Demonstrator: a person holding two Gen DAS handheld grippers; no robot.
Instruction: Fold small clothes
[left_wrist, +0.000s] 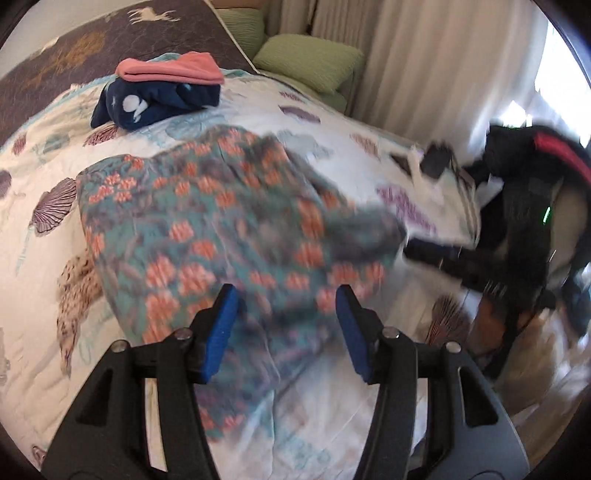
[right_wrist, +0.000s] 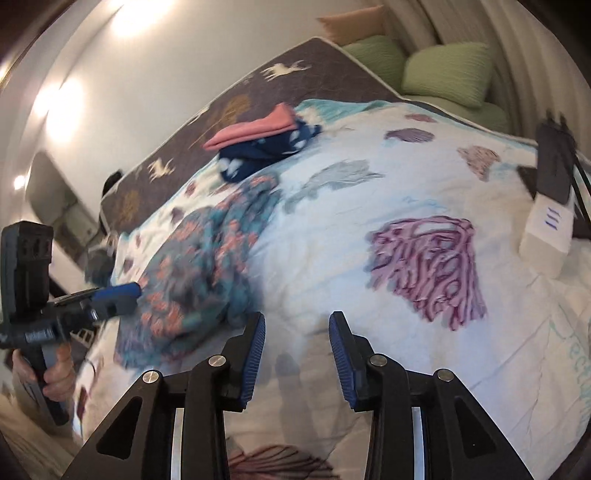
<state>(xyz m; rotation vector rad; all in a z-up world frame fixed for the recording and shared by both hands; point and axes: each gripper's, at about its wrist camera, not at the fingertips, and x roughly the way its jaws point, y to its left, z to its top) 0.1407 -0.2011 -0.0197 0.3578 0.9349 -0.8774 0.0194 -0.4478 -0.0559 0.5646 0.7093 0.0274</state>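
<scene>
1. On the bed, over a white quilt printed with shells and coral, lies a teal garment with orange flowers — rumpled and blurred in both views.
2. Beyond it, near the brown blanket, sits a folded stack: a pink piece on top of a navy piece with white spots.
3. Over the near part of the floral garment hangs the left hand-held gripper, its blue pads spread, nothing between them.
4. Beside the garment — over bare quilt — the right hand-held gripper is likewise released and empty.
5. Green pillows lie at the far end, by the curtain.
</scene>
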